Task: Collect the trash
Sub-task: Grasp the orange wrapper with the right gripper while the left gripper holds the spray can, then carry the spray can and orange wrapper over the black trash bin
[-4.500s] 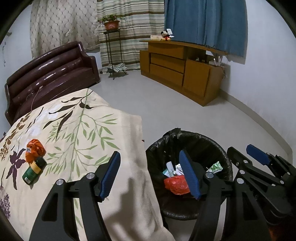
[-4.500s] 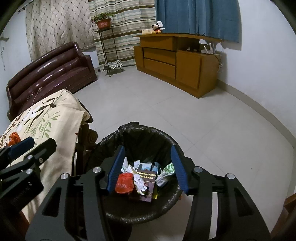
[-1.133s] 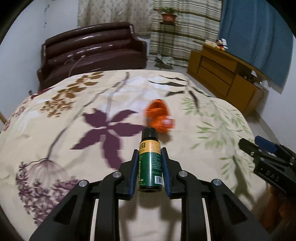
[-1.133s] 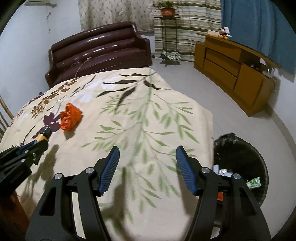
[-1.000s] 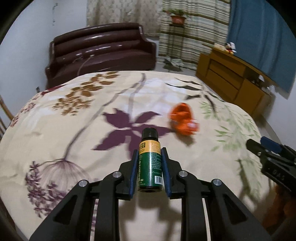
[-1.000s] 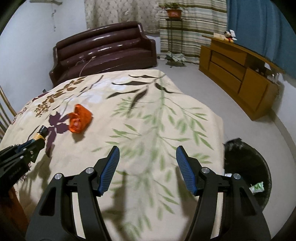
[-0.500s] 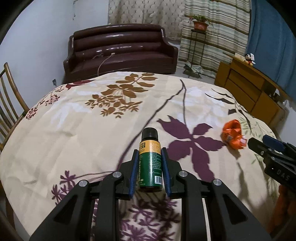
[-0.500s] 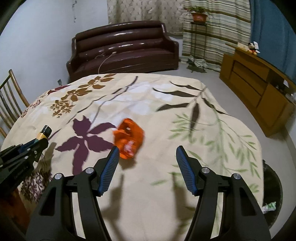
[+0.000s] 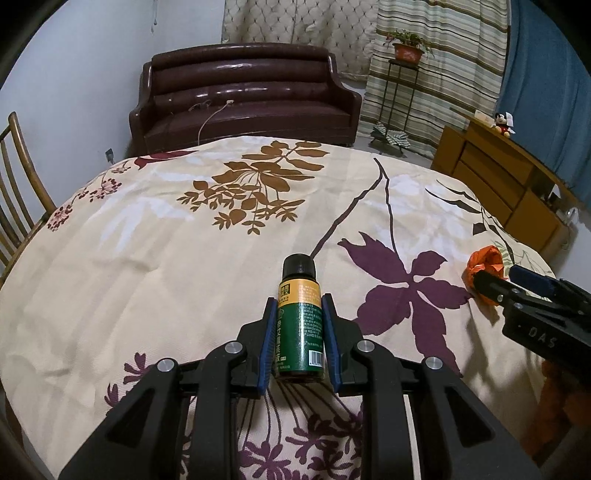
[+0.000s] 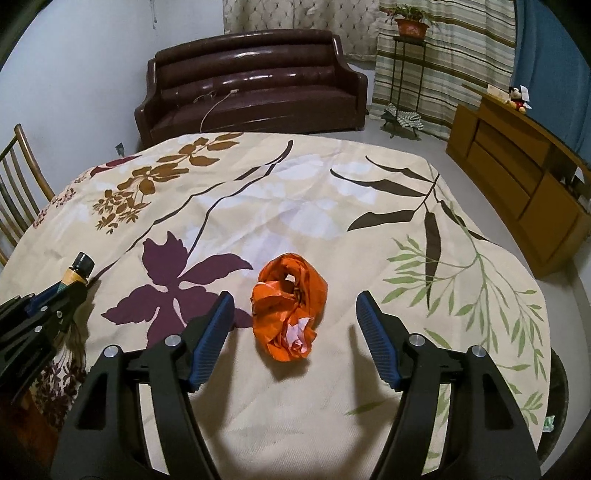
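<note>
Gripping green bottle (image 9: 300,325), wrapper (image 10: 290,306) apart.

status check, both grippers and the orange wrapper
Left gripper shut on green bottle. Right gripper jaws opening, straddling crumpled orange wrapper on floral tablecloth, pads not touching it. Nothing in the way.

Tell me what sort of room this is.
Most likely a home living room: a brown leather sofa against the wall, a wooden sideboard to the right, a potted plant before striped curtains, and a table under a floral cloth.
</note>
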### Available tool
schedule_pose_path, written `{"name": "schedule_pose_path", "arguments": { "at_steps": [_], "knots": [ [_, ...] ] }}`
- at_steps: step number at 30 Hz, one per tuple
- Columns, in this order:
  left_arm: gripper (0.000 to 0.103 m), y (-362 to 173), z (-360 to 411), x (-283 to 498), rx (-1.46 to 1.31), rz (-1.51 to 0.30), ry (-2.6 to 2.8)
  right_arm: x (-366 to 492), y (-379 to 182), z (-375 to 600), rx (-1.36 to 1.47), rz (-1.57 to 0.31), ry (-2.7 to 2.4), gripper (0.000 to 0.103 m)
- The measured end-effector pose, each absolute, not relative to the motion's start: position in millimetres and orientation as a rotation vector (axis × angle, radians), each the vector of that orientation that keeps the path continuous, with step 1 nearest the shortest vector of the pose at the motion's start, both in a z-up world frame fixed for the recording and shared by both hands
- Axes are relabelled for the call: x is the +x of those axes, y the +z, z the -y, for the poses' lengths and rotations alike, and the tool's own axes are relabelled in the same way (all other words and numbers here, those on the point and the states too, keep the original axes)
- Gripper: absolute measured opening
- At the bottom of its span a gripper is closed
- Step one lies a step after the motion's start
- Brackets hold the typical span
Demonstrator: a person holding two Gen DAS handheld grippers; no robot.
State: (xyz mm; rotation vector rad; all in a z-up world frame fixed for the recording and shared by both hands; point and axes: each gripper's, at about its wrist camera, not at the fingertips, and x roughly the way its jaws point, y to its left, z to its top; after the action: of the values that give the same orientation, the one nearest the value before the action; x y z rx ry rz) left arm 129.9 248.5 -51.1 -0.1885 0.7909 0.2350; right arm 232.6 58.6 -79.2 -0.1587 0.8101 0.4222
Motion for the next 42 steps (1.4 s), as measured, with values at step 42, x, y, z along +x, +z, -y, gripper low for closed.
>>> {"name": "schedule_pose_path", "arguments": {
  "at_steps": [42],
  "knots": [
    [0.025, -34, -115, 95, -0.154, -0.789, 0.027, 148, -61, 101, -0.037, -0.766, 0.242, 0.041]
  ]
}}
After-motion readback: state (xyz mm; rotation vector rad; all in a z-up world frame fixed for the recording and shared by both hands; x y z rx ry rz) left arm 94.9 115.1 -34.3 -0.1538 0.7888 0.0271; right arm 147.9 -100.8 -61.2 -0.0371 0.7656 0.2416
